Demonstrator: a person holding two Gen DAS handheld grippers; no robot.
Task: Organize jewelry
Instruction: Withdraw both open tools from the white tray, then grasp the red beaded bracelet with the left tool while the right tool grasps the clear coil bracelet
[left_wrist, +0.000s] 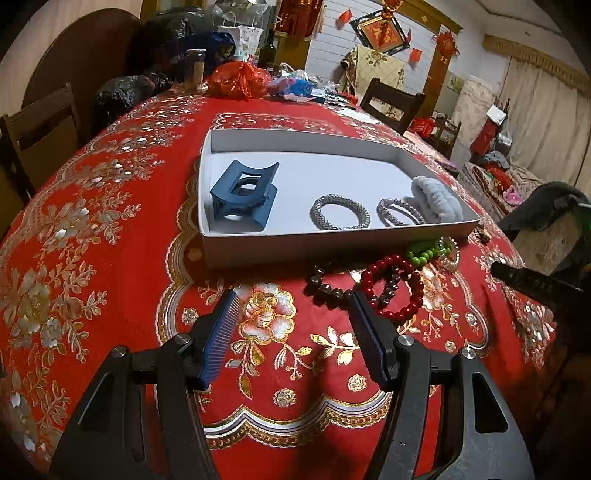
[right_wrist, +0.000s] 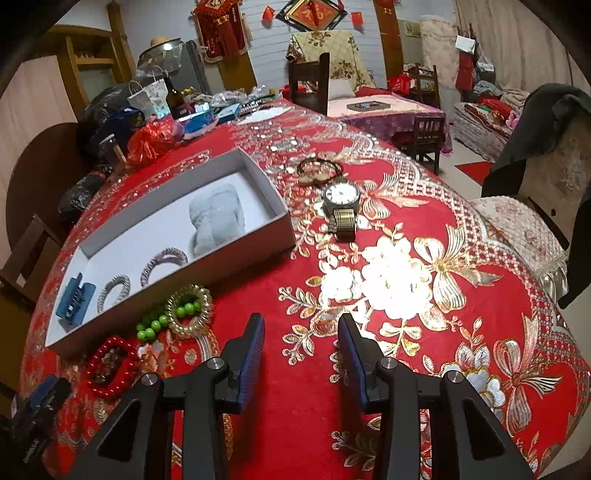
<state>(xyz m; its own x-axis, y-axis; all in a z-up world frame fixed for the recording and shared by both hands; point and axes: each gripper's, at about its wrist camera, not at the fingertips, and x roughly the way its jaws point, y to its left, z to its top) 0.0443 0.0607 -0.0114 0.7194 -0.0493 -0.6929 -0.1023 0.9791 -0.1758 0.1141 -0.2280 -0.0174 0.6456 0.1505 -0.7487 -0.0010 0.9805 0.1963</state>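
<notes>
Sorting is midway, I judge: blue hair claw (left_wrist: 242, 194), two silver bangles and a grey scrunchie already lie in the white box (left_wrist: 295, 243); the left gripper (left_wrist: 291, 332) hangs open and empty, the red bead bracelet (left_wrist: 395, 288) just beyond at one o'clock, touching its right pad; next: straddle and close; the right gripper (right_wrist: 301, 354) open, empty, wristwatch (right_wrist: 341, 206) well apart at twelve

red floral tablecloth (right_wrist: 406, 369), dark wooden chair (right_wrist: 310, 83), red wall hangings (left_wrist: 380, 31)
</notes>
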